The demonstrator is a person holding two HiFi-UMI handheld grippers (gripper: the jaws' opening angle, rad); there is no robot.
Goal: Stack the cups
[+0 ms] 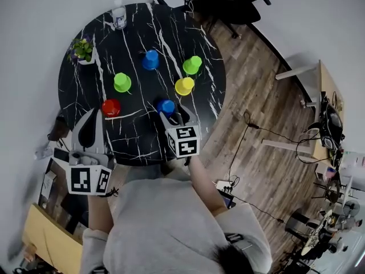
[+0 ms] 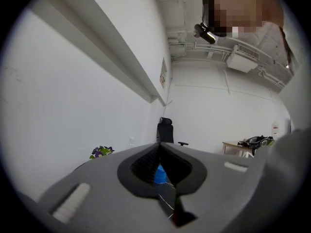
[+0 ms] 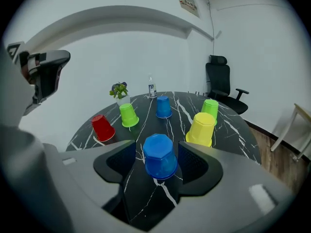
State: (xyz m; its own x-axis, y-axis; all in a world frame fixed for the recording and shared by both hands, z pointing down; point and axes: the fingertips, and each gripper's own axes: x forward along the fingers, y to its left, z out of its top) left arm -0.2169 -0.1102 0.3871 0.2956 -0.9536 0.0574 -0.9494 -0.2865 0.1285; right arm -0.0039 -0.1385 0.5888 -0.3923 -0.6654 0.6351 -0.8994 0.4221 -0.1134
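Observation:
Six cups stand upside down on the round black marble table (image 1: 137,141). The near blue cup (image 1: 166,106) (image 3: 160,156) sits between the jaws of my right gripper (image 1: 172,114) (image 3: 158,161), which is open, with a gap showing on each side of the cup. Beyond it are a yellow cup (image 3: 201,129), a green cup (image 3: 210,109), a second blue cup (image 3: 163,107), another green cup (image 3: 128,115) and a red cup (image 3: 103,128). My left gripper (image 1: 93,116) (image 2: 160,152) is shut and empty, held level near the red cup (image 1: 111,107).
A small potted plant (image 1: 82,51) and a clear bottle (image 1: 118,14) stand at the table's far edge. A black office chair (image 1: 228,4) is behind the table. Wooden floor with cables (image 1: 256,133) and a desk (image 1: 319,90) lie to the right.

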